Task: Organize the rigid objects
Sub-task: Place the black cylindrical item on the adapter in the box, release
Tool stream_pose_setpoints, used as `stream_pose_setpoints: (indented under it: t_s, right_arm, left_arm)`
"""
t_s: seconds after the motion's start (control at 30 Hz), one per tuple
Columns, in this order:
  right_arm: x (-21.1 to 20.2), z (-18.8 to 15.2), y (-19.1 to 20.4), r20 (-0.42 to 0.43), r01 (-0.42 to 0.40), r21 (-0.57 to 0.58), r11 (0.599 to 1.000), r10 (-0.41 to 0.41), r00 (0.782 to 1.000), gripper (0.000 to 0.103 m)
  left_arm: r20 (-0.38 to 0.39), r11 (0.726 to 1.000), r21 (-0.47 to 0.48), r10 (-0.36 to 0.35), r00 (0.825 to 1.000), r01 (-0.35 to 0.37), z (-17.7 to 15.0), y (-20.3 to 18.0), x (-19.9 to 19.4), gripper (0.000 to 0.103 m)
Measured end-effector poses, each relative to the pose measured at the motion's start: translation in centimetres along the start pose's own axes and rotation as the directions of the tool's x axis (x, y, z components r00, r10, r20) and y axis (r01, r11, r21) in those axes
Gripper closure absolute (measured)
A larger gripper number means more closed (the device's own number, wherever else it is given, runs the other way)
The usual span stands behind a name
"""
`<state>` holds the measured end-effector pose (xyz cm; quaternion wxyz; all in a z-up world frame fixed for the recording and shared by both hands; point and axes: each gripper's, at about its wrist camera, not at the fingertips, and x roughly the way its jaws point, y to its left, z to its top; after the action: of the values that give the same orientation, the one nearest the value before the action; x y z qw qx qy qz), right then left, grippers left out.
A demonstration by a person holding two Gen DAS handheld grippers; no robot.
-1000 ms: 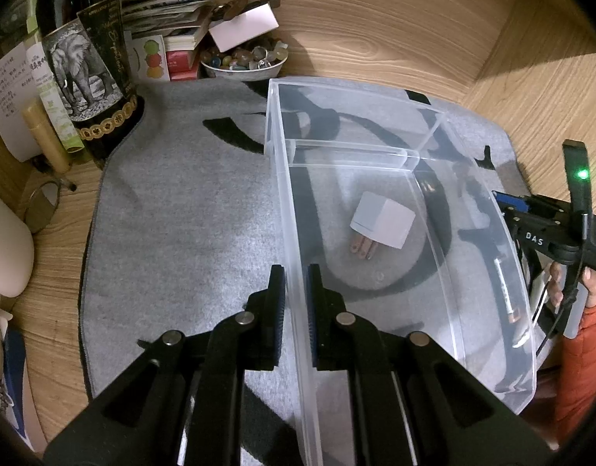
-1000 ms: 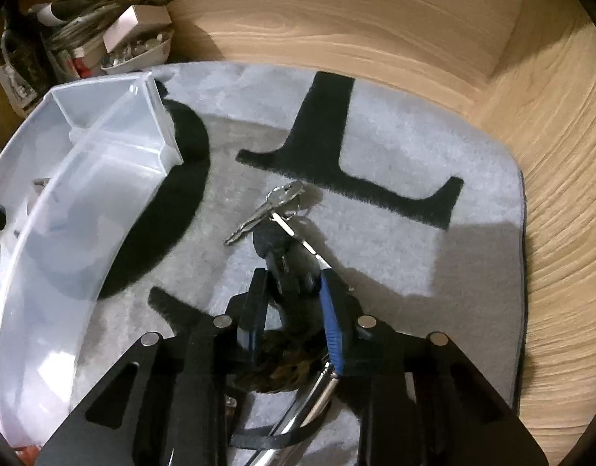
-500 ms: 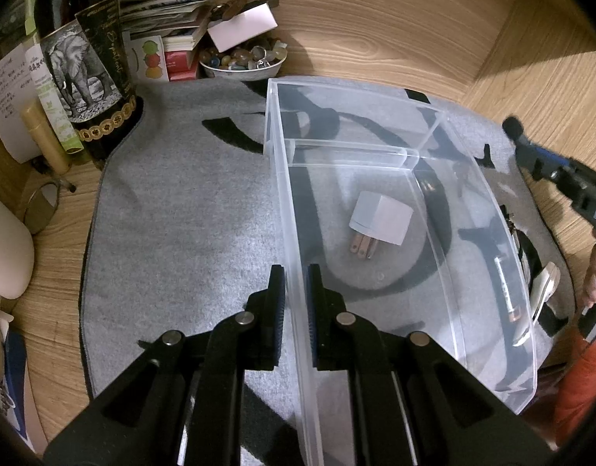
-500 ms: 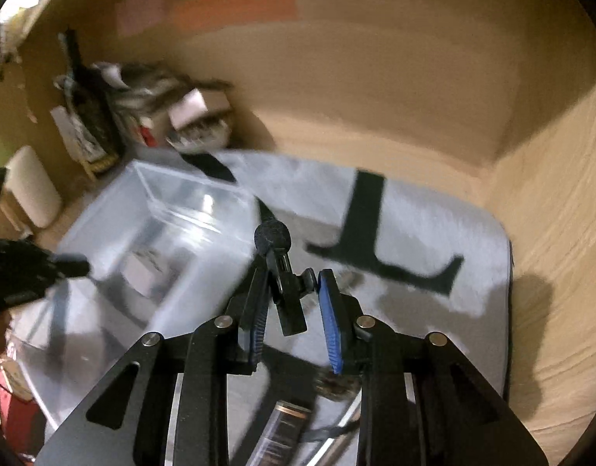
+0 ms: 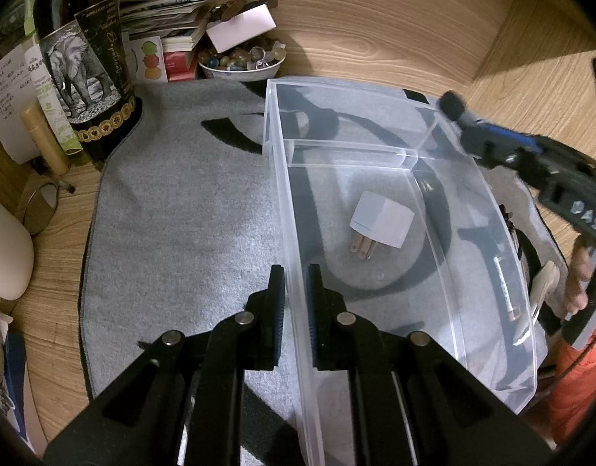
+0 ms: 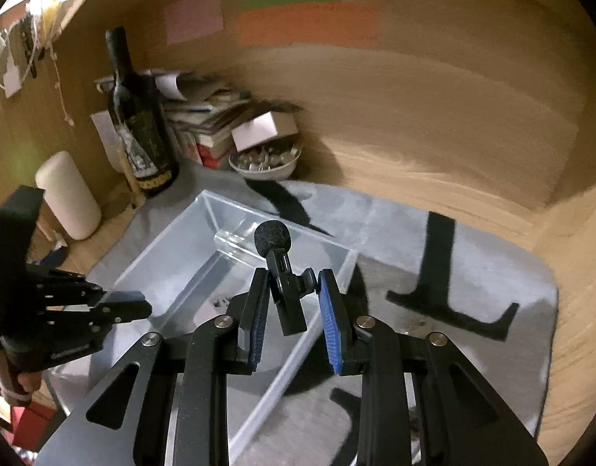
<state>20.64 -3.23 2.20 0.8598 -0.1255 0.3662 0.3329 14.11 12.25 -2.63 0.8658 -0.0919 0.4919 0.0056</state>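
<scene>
A clear plastic bin (image 5: 503, 256) lies on a grey mat (image 5: 181, 213); it also shows in the right wrist view (image 6: 204, 256). A white plug adapter (image 5: 383, 219) lies inside it. My left gripper (image 5: 296, 283) is shut on the bin's left wall. My right gripper (image 6: 292, 299) is shut on a small black clip-on microphone (image 6: 280, 268) with a round foam head and holds it above the bin's right edge. The right gripper also shows in the left wrist view (image 5: 492, 139), with the microphone's foam head (image 5: 451, 105) sticking out.
A wine bottle (image 5: 84, 58), stacked books and papers (image 5: 169, 15) and a bowl of stones (image 5: 243, 60) stand at the back left. A white cylinder (image 6: 68, 194) stands left. A battery and other small items (image 5: 503, 279) lie beyond the bin's right wall. Wooden walls enclose the desk.
My right gripper has lifted the microphone off the mat, away from the keys, and carried it left over the bin. My left gripper has stayed clamped on the bin wall.
</scene>
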Motion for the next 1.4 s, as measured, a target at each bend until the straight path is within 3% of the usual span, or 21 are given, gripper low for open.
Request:
stream_pose_setpoints:
  t_s: [0.23,0.47,0.6,0.77,0.97,1.13,1.4]
  right_arm:
    - [3.1,-0.3,0.5,-0.077,-0.022,0.001,1.000,0.022,0.997,0.079]
    - [4.3,-0.5,1.3,-0.096,-0.026,-0.020,0.999,0.024,0.995,0.079]
    - [4.0,-0.5,1.3,-0.100,-0.044,-0.018,0.999,0.042,0.994,0.066]
    - [3.0,-0.4,1.1,-0.079,-0.043,-0.013,0.999,0.042,0.996,0.064]
    - [0.3,0.2,-0.6,-0.005,0.022,0.001,1.000,-0.022,1.000,0.051]
    - [-1.4,0.4,-3.1,0.027,0.068,0.040,0.997,-0.069,0.997,0.050]
    - [-1.1,-0.7,-7.8,-0.026,0.156,0.101,0.983,-0.154,0.988,0.050]
  left_arm:
    - [-0.001,1.000,0.001,-0.001,1.000,0.001,0.0,0.0,0.0,0.094]
    - [0.000,1.000,0.003,0.000,1.000,0.000,0.0,0.0,0.0,0.094]
    - [0.000,1.000,0.002,-0.003,1.000,0.003,0.0,0.0,0.0,0.094]
    - [0.001,1.000,0.005,-0.002,1.000,0.002,0.0,0.1,0.0,0.094]
    - [0.002,1.000,0.006,-0.005,1.000,0.005,0.0,0.2,0.1,0.094]
    - [0.002,1.000,0.007,-0.002,1.000,0.002,0.0,0.2,0.1,0.094]
    - [0.001,1.000,0.008,0.001,1.000,-0.001,0.0,0.2,0.3,0.094]
